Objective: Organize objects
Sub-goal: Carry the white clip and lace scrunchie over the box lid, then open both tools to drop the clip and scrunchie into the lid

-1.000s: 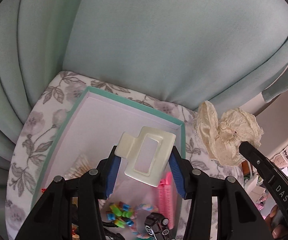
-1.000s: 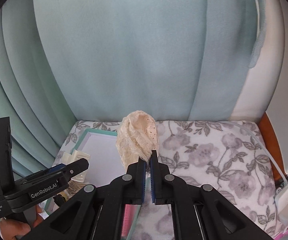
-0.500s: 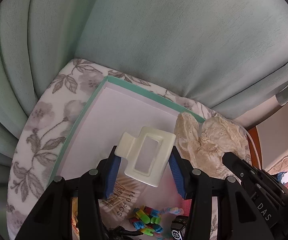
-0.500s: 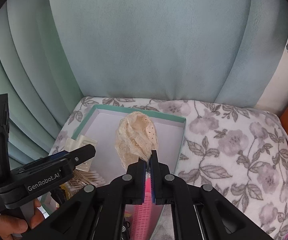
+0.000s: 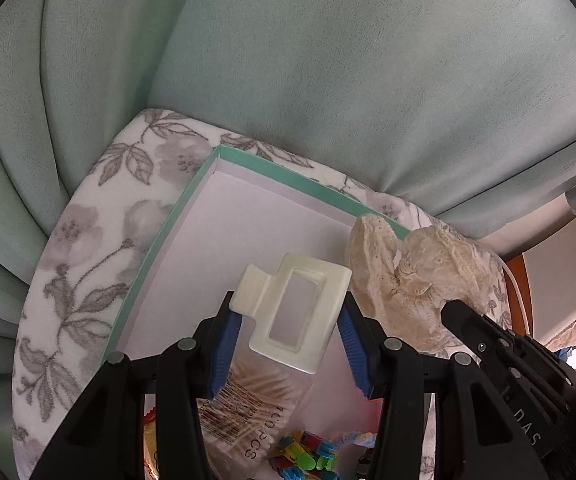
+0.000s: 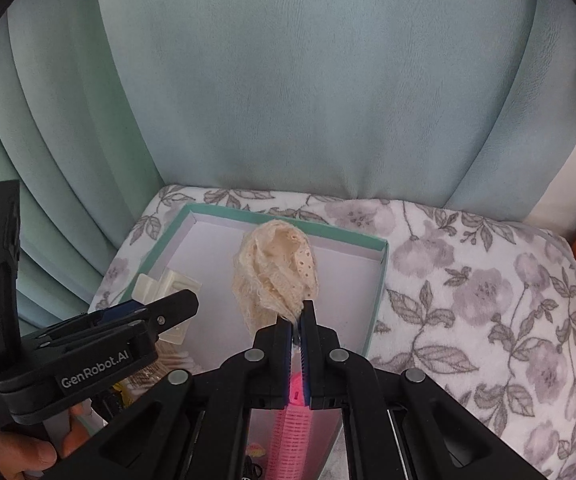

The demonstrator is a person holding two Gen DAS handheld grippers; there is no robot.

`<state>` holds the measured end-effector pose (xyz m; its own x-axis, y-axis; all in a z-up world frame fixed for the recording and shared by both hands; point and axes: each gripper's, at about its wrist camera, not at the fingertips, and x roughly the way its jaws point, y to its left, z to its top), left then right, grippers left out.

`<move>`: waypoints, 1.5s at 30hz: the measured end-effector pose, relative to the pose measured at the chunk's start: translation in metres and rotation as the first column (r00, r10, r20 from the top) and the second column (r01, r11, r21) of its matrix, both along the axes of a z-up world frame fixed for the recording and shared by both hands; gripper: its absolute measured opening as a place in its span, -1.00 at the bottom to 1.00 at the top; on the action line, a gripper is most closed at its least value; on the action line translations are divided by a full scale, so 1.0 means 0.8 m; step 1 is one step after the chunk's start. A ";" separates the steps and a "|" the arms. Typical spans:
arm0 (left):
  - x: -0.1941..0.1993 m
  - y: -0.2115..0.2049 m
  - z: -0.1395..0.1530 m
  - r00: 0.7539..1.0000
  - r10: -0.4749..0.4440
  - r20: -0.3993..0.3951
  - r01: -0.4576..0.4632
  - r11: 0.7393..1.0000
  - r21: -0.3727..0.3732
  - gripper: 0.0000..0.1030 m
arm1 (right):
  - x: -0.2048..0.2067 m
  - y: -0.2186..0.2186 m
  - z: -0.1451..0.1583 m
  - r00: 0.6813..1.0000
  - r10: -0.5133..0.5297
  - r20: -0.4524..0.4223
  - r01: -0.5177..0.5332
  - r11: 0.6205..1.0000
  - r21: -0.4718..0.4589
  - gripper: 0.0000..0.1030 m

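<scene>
Two hand-held grippers busy at once, both hovering over the same box. Left hand-held gripper (image 5: pixel 290 340) clamped on a cream claw clip (image 5: pixel 294 312), blue pads pressing its two sides, clip sitting lower centre of the left wrist frame, above the box floor. Right hand-held gripper (image 6: pixel 297 320) pinched tight on a cream lace scrunchie (image 6: pixel 276 272), fabric bunched up in the middle of the right wrist frame, also over the box. Can't tell whether the scrunchie touches the floor yet or just hangs above it.

Teal-rimmed box (image 5: pixel 276 168) resting on a floral-covered tabletop (image 6: pixel 468 280), far half still bare white, near half already filling up.

Progress guess: roughly midway or later. Already in the box, counted: one pack of cotton swabs (image 5: pixel 248 412) at lower centre, one pink hair roller (image 6: pixel 288 432) at bottom centre, one heap of small colourful clips (image 5: pixel 304 456) too jumbled to count, plus something yellow-red at the lower left edge, too cut off to name. Still left: one clip and one scrunchie to set down and let go. Nothing loose spotted on the floral cover outside the box.
</scene>
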<state>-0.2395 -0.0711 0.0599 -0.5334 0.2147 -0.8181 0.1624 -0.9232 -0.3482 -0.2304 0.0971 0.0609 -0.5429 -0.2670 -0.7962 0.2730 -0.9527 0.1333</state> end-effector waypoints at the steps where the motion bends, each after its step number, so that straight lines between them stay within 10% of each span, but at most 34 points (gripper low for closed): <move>1: -0.001 0.001 -0.003 1.000 -0.002 0.007 0.002 1.000 0.000 -0.03 | 0.000 -0.002 -0.006 1.000 0.003 0.011 -0.003 1.000 0.003 -0.92; 22: -0.008 0.005 -0.029 0.997 -0.001 0.073 0.002 1.000 -0.015 -0.03 | -0.006 -0.014 -0.044 0.994 0.026 0.109 -0.030 0.999 0.039 -0.90; 45: 0.018 0.017 0.027 1.000 -0.016 0.002 0.016 0.997 -0.071 0.14 | 0.014 -0.009 0.031 1.000 0.010 0.030 -0.011 0.999 0.044 -0.51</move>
<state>-0.2251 -0.0577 0.0811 -0.5295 0.1644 -0.8322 0.1476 -0.9482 -0.2813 -0.2194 0.0898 0.0861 -0.5163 -0.2371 -0.8229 0.2794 -0.9550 0.0999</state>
